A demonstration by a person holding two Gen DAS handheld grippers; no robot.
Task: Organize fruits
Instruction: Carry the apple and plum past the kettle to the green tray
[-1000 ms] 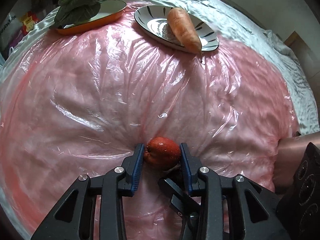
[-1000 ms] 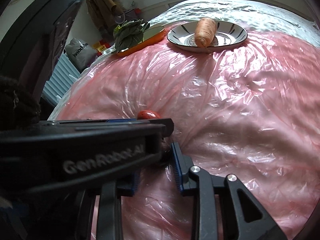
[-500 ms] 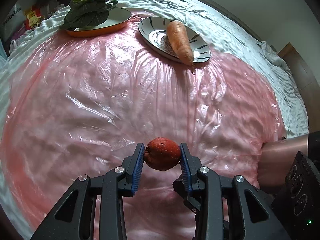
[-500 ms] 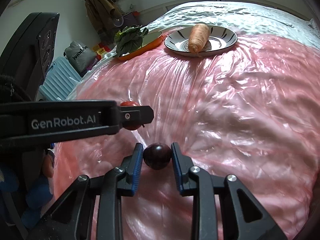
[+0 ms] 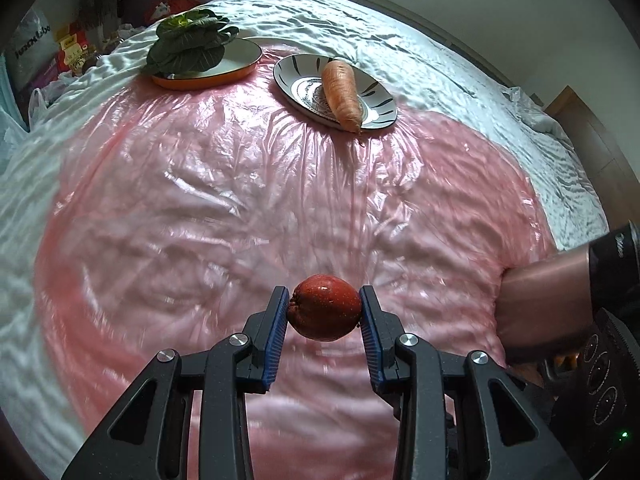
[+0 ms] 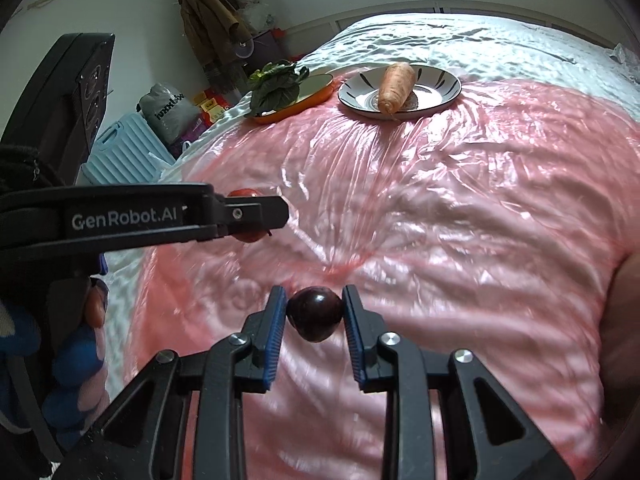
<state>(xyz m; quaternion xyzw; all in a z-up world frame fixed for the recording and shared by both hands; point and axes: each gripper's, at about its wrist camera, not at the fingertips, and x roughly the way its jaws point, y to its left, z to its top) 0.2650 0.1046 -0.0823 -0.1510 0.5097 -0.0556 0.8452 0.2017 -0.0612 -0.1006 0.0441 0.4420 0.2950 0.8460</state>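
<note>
My left gripper (image 5: 324, 312) clamps an apple (image 5: 325, 307); only the right view shows my right gripper (image 6: 314, 312) clamping a plum (image 6: 315, 313).

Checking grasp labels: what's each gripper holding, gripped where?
Left gripper pinches a red apple across its sides. Right gripper pinches a dark plum across its sides.

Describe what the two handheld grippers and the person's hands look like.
Both grippers are matte black with triangular cut-outs, silver pivot screws and blue ribbed pads. The left gripper bears white GenRobot.AI lettering on its side, seen from the right wrist view. The left hand wears a blue glove with bare fingertips. The right gripper looks the same.
</note>
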